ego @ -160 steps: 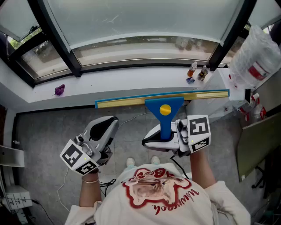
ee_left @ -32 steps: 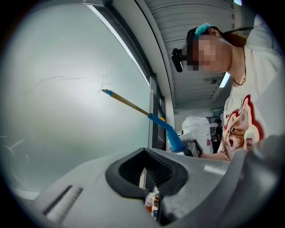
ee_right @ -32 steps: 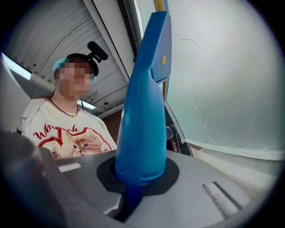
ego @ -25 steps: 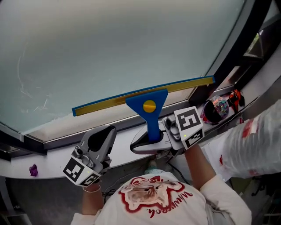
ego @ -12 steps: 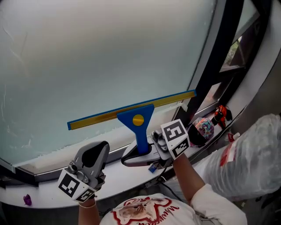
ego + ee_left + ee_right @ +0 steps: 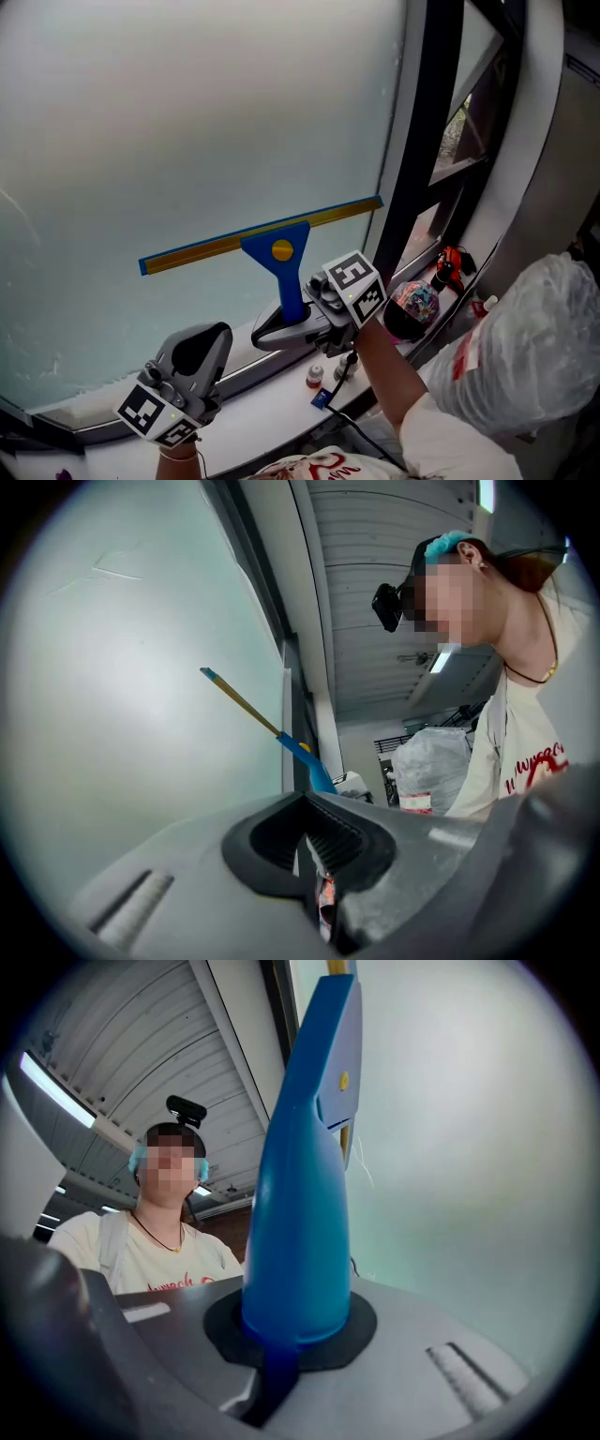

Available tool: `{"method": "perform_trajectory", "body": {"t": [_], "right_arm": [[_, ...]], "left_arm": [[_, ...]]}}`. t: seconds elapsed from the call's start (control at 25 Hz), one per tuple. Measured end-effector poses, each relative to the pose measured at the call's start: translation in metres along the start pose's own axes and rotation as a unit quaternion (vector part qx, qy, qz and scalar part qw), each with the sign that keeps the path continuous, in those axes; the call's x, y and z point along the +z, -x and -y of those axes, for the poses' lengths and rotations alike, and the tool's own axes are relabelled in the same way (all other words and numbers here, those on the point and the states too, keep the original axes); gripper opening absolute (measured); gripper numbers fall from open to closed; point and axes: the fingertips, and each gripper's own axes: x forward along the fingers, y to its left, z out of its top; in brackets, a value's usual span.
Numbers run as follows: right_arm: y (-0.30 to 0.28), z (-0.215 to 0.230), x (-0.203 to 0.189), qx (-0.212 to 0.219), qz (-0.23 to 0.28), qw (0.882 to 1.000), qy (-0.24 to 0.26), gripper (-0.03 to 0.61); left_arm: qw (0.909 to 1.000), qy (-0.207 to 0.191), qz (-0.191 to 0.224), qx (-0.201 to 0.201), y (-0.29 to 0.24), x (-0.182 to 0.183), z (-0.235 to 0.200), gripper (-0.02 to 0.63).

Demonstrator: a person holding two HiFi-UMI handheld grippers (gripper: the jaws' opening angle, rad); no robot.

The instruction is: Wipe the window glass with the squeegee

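Note:
The squeegee [image 6: 281,267] has a blue handle with a yellow dot and a long blue and yellow blade. The blade runs slantwise in front of the frosted window glass [image 6: 187,122], its right end near the black post. My right gripper [image 6: 292,323] is shut on the handle's lower end, and the handle [image 6: 300,1194] rises straight out of its jaws. My left gripper [image 6: 208,336] hangs lower left, apart from the squeegee, jaws together with nothing between them. In the left gripper view the squeegee [image 6: 302,752] shows ahead beside the glass [image 6: 122,714].
A black window post [image 6: 422,141] stands right of the pane. The white sill [image 6: 272,408] holds small bottles [image 6: 316,377], a colourful round thing [image 6: 417,302] and a red item [image 6: 448,262]. A white plastic bag [image 6: 525,347] bulges at right. The person shows in both gripper views.
Both grippers have risen and the view has tilted up. The squeegee has gone from just above the sill to higher on the pane, its blade's right end close to the post.

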Motion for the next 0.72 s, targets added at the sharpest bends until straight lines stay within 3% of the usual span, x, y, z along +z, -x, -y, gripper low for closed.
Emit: {"method": "perform_trajectory", "body": {"t": [0.12,0.36,0.72], "right_arm": [[0.017,0.01,0.028,0.005,-0.003,1.0,0.014,0.028],[0.068,0.043,0.088,-0.034,-0.008,0.999,0.016,0.028],[0.139,0.048,0.187,-0.014,0.033,0.999,0.032,0.028]], "left_arm": [[0.9994,-0.019,0.007,-0.028,-0.027,0.023,-0.005,0.0],[0.9966,-0.05,0.019,-0.063,-0.081,0.07,-0.016,0.0],[0.9949,-0.035,0.051,-0.08,-0.136,0.118,-0.039,0.0]]}}
